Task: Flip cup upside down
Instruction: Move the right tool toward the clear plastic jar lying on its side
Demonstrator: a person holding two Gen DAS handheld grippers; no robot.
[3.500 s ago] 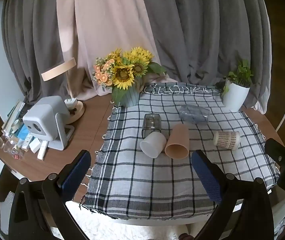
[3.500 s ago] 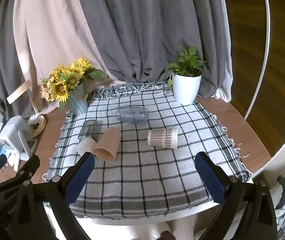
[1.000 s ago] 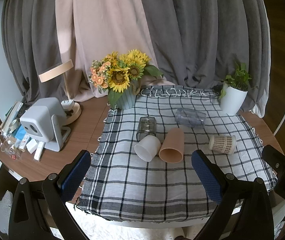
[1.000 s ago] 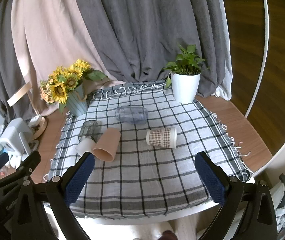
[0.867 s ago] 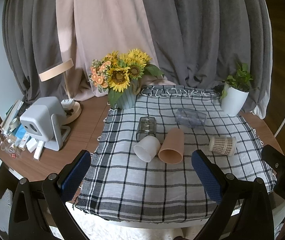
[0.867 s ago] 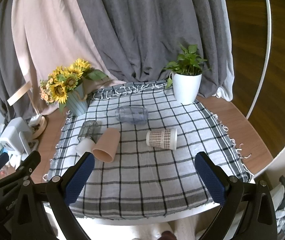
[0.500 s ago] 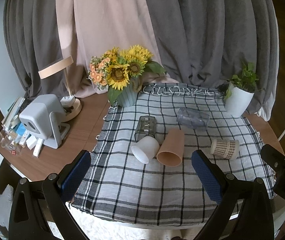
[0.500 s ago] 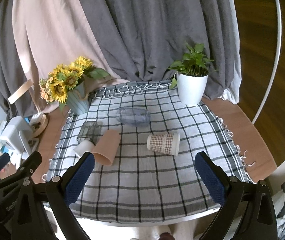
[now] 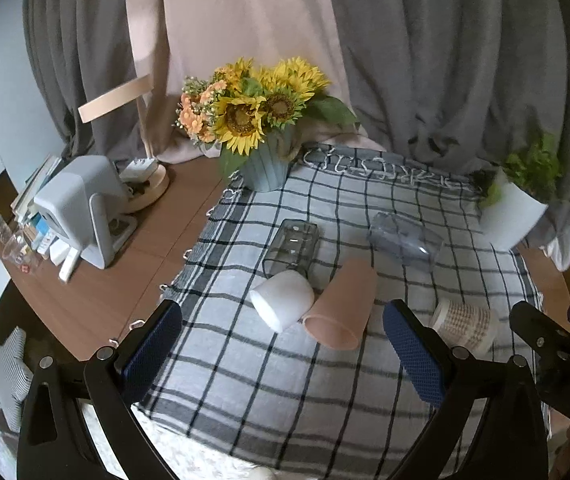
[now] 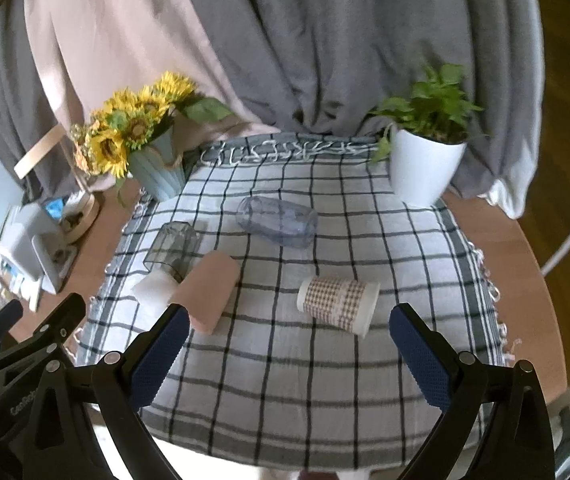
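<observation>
Five cups lie on their sides on the checked cloth (image 10: 285,360): ribbed grey glass (image 10: 171,246), white cup (image 9: 283,304), peach cup (image 10: 211,294), clear tumbler (image 10: 277,220), paper cup (image 10: 337,304) at twelve o'clock of the right gripper (image 10: 285,352). Both grippers, left (image 9: 281,344) included, gape empty. Only the right view shows the paper cup unobstructed

Home room — curtains (image 10: 325,40), sunflowers (image 9: 253,108), checked tablecloth (image 10: 285,360).
</observation>
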